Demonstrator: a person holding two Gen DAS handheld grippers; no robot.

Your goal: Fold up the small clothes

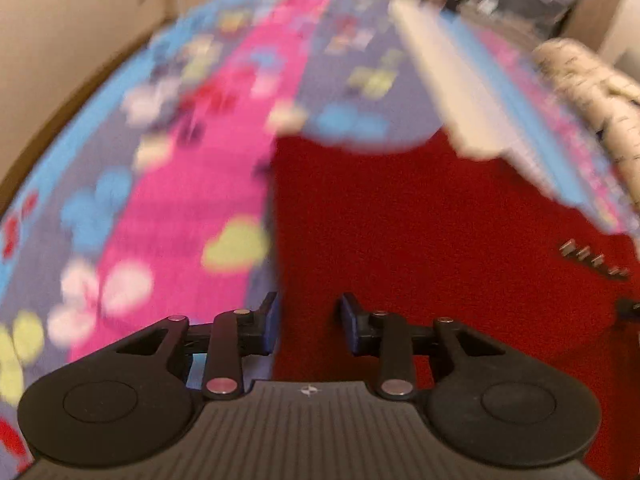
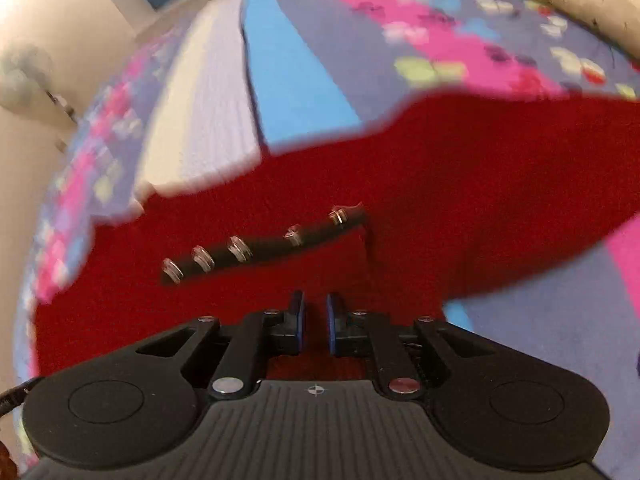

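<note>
A red garment [image 1: 420,220] lies spread flat on a colourful bedspread [image 1: 180,160]. Its left edge runs straight up the left wrist view. My left gripper [image 1: 308,308] hovers over that edge with its blue pads clearly apart and nothing gripped between them. In the right wrist view the red garment [image 2: 460,184] fills the middle and carries a dark strip with several clear buttons [image 2: 260,248]. The same button strip [image 1: 596,258] shows at the right of the left wrist view. My right gripper [image 2: 315,304] sits just below the strip, its pads a narrow gap apart, with red cloth showing through the gap.
A pale striped cloth [image 2: 208,120] lies on the bedspread [image 2: 300,60] beyond the red garment, also visible as a pale band [image 1: 460,80]. A cream patterned pillow or blanket [image 1: 580,80] borders the bed. A beige wall [image 1: 60,20] stands at the left. Both views are blurred.
</note>
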